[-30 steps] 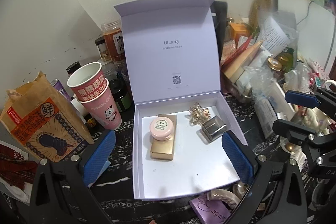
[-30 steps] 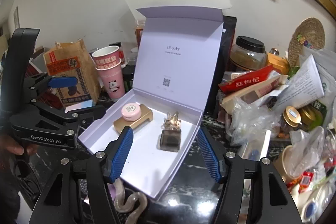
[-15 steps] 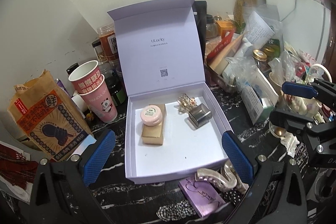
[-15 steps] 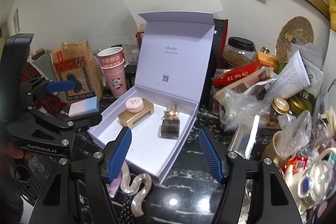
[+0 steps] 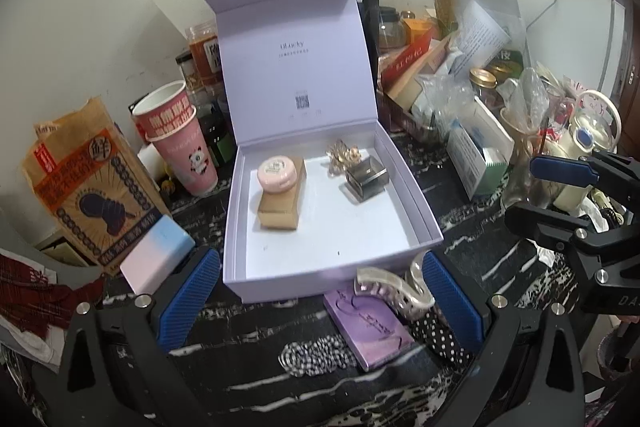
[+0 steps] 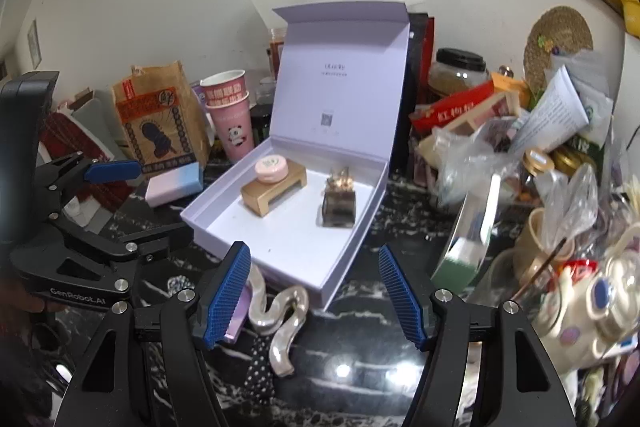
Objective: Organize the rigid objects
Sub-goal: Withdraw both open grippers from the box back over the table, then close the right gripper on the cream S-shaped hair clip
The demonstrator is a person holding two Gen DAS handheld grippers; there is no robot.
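Three items already inside the open lavender cardboard box [image 5: 320,259]: pink round tin [image 5: 277,174] atop gold block [image 5: 280,205], smoky glass bottle [image 5: 366,181]. Still outside: pearly wavy hair claw [image 6: 280,311], purple booklet [image 5: 368,327]. Left gripper [image 5: 320,299] and right gripper [image 6: 316,297] spread wide, empty.

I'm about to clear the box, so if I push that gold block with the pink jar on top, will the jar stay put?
Probably not. The pink jar only rests loose on the gold block, so a shove could slide it off. It looks round and smooth, so it may then roll.

Lilac box [image 5: 240,227] lid up; pink jar [image 5: 277,174] atop gold block [image 5: 280,207]; left tongs [image 5: 320,301] spread, empty.
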